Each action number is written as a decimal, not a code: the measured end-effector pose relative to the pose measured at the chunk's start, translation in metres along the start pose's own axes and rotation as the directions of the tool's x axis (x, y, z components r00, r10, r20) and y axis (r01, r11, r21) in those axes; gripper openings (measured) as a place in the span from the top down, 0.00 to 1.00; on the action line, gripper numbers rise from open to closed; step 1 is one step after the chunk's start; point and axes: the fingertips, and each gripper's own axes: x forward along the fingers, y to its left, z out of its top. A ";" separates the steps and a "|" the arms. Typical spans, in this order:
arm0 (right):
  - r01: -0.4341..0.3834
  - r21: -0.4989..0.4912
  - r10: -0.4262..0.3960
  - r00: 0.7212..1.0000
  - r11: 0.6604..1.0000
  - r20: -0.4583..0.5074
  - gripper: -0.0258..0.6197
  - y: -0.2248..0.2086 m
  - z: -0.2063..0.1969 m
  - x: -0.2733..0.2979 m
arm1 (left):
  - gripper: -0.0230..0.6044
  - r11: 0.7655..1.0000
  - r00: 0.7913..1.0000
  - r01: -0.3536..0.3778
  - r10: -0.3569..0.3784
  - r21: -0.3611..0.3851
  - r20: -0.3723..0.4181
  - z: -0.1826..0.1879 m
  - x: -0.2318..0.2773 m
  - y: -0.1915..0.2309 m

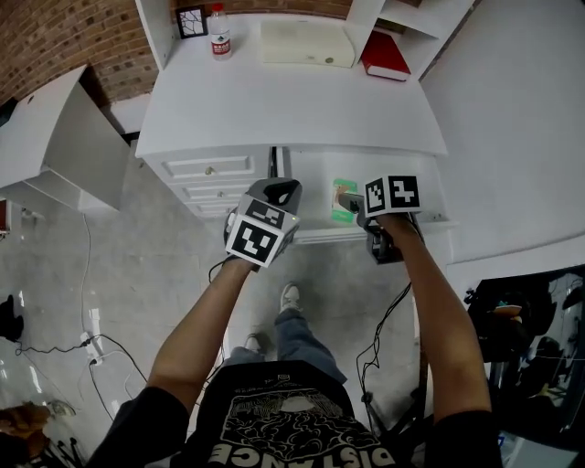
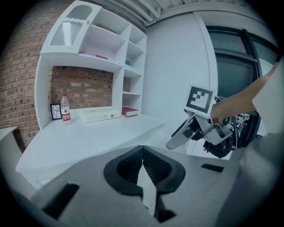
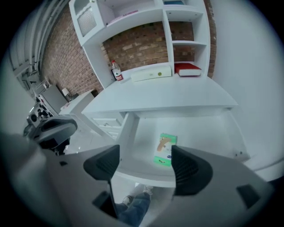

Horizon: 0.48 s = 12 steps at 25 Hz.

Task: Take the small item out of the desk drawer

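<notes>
A small green box (image 1: 342, 201) (image 3: 165, 149) lies flat in the open white drawer (image 1: 430, 196) (image 3: 213, 133) at the desk's right side. My right gripper (image 1: 354, 205) (image 3: 144, 164) hangs just above the drawer and points steeply down. Its jaws stand wide open with nothing between them, and the box shows beyond them, nearer the right pad (image 3: 188, 167). My left gripper (image 1: 277, 188) (image 2: 142, 150) is held to the left of the drawer, in front of the desk edge. Its jaws are shut and empty. In the left gripper view the right gripper (image 2: 177, 141) shows at the right.
On the white desk top (image 1: 274, 101) stand a bottle (image 1: 219, 35), a small black frame (image 1: 191, 20), a long white box (image 1: 306, 43) and a red book (image 1: 386, 57). Closed small drawers (image 1: 210, 168) sit left of the open one. A white cabinet (image 1: 55, 137) and floor cables (image 1: 91, 343) lie left.
</notes>
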 end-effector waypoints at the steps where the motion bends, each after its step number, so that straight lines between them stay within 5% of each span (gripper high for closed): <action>1: 0.001 0.001 -0.001 1.000 1.000 -0.016 0.40 -0.004 0.000 0.007 | 0.96 1.000 1.000 -0.005 0.005 -0.005 -0.005 -0.002 0.005 0.003; 12: 0.006 0.023 -0.003 0.989 1.000 -0.148 0.38 -0.028 -0.004 0.077 | 0.96 0.999 0.997 -0.032 0.029 -0.037 -0.070 -0.020 0.048 0.024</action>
